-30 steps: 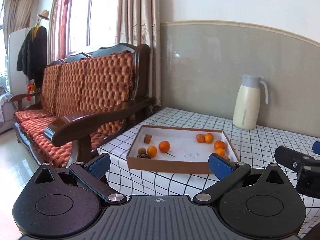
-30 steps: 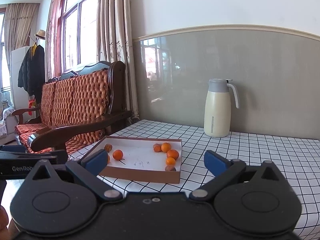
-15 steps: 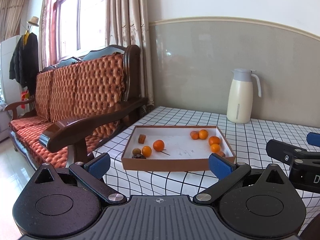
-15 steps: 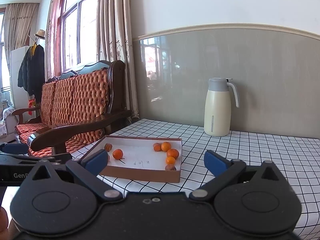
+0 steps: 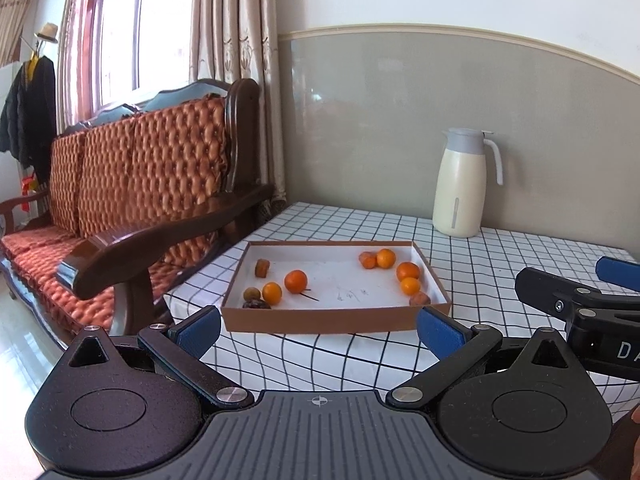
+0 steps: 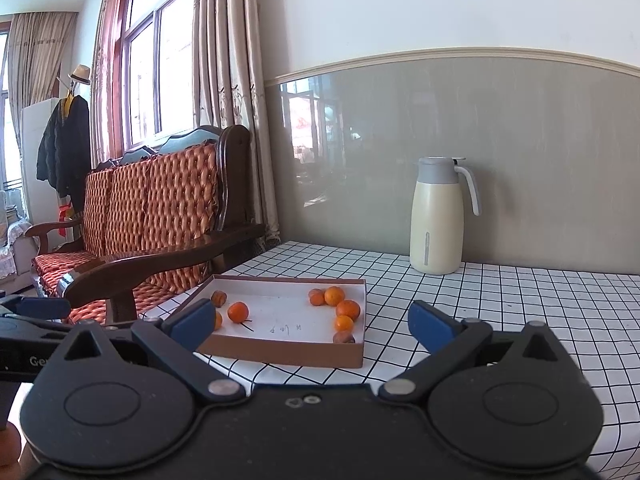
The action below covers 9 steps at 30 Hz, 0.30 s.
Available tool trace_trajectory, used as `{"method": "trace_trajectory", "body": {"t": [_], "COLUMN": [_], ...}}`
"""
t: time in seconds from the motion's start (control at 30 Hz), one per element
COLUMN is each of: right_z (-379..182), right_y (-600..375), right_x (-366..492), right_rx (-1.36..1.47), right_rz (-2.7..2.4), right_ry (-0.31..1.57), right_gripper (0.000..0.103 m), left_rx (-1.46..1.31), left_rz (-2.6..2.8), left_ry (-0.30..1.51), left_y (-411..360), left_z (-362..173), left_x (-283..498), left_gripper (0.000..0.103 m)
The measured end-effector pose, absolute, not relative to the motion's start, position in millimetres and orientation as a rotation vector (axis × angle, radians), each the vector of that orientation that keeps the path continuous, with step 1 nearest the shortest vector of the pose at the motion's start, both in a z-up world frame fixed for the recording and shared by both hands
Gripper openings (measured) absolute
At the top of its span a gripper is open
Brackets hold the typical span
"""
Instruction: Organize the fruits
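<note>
left tool (image 5: 318,326): spread, empty; view panned since earlier, box now lower centre
right tool (image 6: 310,322): spread, empty, barely shifted
fruits (image 5: 295,281): in cardboard box (image 5: 320,320) on desk (image 5: 500,276), unmoved, two clusters
jug (image 5: 460,184): upper right, unchanged

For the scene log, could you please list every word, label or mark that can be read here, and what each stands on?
"D": white, cut off by the frame edge, on the right gripper.
"Ge": white, the rest hidden, on the left gripper.
Handwritten marks on the white floor of the cardboard tray: too small to read.
Thermos jug: no label visible.
</note>
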State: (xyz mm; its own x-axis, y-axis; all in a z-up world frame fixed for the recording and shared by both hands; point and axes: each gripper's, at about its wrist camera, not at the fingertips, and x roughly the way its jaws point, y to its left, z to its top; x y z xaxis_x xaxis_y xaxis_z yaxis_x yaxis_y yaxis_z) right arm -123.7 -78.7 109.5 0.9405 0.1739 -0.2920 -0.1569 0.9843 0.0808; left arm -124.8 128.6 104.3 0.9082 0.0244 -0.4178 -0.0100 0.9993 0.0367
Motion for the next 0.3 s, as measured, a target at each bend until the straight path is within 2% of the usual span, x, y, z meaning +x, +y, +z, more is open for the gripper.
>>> {"method": "trace_trajectory", "body": {"t": [0.3], "right_z": [107.5], "right_y": [-80.2], "right_x": [-123.6], "right_rx": [0.063], "right_rz": [0.157], "right_ry": [0.286], "right_gripper": [0.097], "left_rx": [0.044], "left_rz": [0.024], "left_ry": [0.376], "left_y": [124.7], "left_z": [102.5], "left_x": [-124.6], "left_gripper": [0.103]}}
